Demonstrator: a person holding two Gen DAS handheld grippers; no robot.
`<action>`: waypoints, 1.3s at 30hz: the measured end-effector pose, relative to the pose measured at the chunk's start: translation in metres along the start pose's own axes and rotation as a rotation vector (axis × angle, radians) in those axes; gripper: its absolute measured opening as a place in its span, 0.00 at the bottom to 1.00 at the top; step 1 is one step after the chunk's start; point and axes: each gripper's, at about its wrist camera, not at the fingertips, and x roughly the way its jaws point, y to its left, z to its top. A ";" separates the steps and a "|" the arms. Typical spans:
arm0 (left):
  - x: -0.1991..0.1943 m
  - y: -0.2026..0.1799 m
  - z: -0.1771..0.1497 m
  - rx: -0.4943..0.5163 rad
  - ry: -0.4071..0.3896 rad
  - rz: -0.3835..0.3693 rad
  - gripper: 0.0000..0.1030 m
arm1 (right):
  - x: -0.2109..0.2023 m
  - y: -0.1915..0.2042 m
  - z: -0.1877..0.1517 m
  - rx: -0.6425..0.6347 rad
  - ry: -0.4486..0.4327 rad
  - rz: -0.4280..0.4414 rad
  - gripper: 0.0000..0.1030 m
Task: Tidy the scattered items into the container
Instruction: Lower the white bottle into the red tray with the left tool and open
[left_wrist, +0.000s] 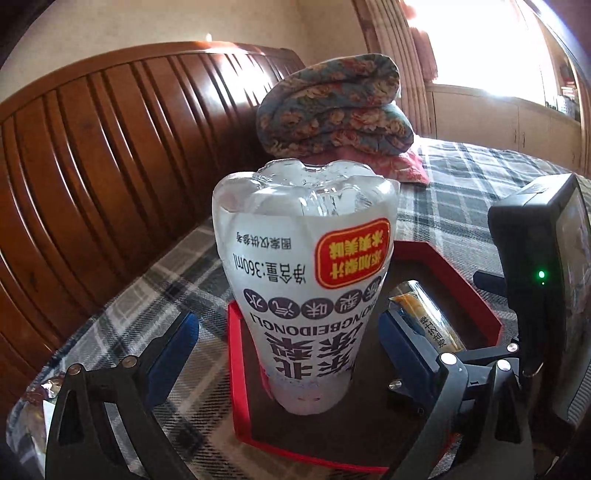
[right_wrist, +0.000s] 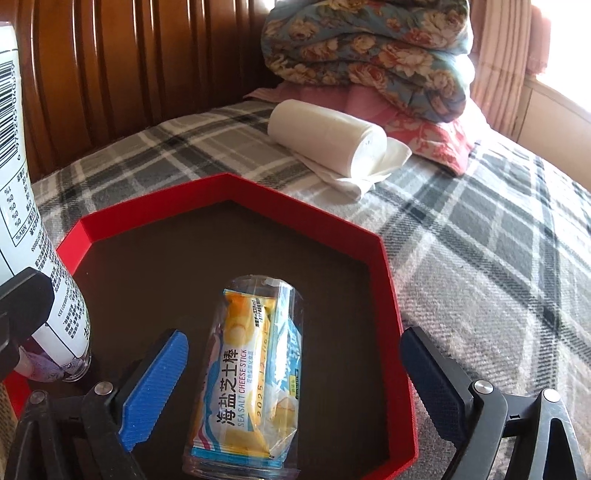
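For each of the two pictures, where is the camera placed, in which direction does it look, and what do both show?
Left wrist: on the left tool, looking forward at the upside-down bottle standing in the red tray; both blue fingers show, open.
Right wrist: on the right tool, looking down at the cheese stick pack lying in the tray; fingers open.
Shared: tray, bottle, pack, folded quilt, plaid bedcover.
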 end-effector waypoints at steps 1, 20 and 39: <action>0.000 0.000 0.001 -0.005 -0.001 -0.001 0.97 | -0.001 -0.001 0.000 0.005 -0.001 -0.001 0.94; -0.017 -0.005 0.010 0.010 -0.017 0.056 1.00 | -0.006 -0.009 0.002 0.064 -0.008 0.034 0.98; -0.031 -0.027 0.047 0.078 -0.109 0.096 1.00 | -0.023 -0.042 0.007 0.192 -0.055 0.057 0.99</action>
